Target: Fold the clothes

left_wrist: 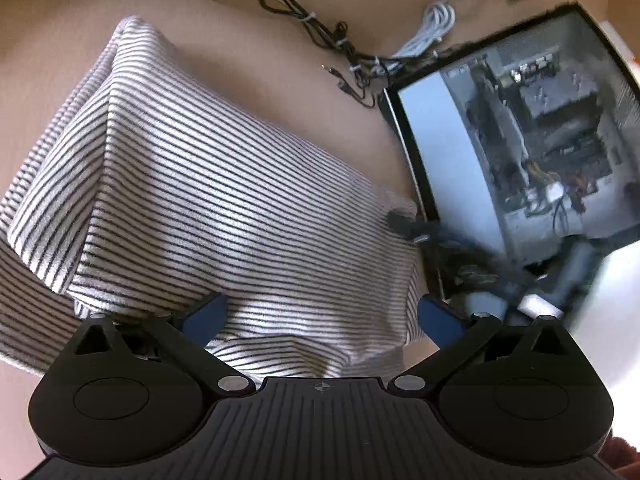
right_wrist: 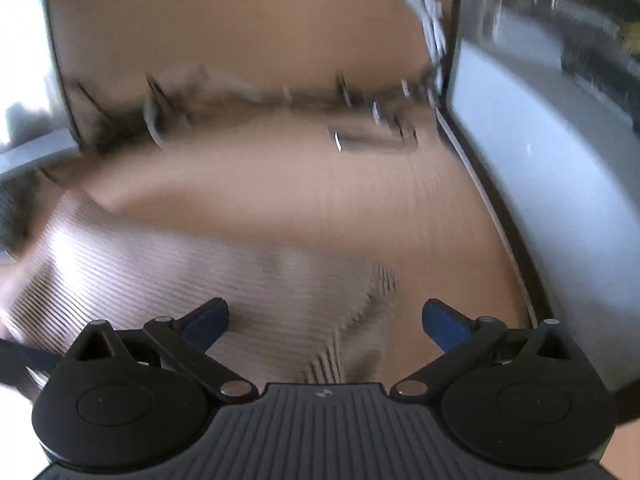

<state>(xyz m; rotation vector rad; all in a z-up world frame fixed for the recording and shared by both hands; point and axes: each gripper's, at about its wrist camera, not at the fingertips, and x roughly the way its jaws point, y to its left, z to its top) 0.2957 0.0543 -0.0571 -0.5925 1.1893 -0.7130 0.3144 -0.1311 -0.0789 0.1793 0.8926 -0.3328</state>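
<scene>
A white garment with thin dark stripes (left_wrist: 208, 192) lies folded on a tan wooden table (left_wrist: 280, 80). My left gripper (left_wrist: 320, 316) hovers over its near edge, blue pads spread wide, the cloth lying below and between them without being pinched. The right wrist view is blurred by motion; there the same striped cloth (right_wrist: 192, 280) lies at the lower left, and my right gripper (right_wrist: 326, 320) stands open over a raised corner of it. In the left wrist view, the dark, blurred tip of the other gripper (left_wrist: 416, 228) sits at the garment's right corner.
An open computer case (left_wrist: 520, 132) with a black frame lies on the table right of the garment, seen also as a grey case wall (right_wrist: 540, 160). Black cables (left_wrist: 320, 28) and a white coiled cable (left_wrist: 436, 24) run along the far side.
</scene>
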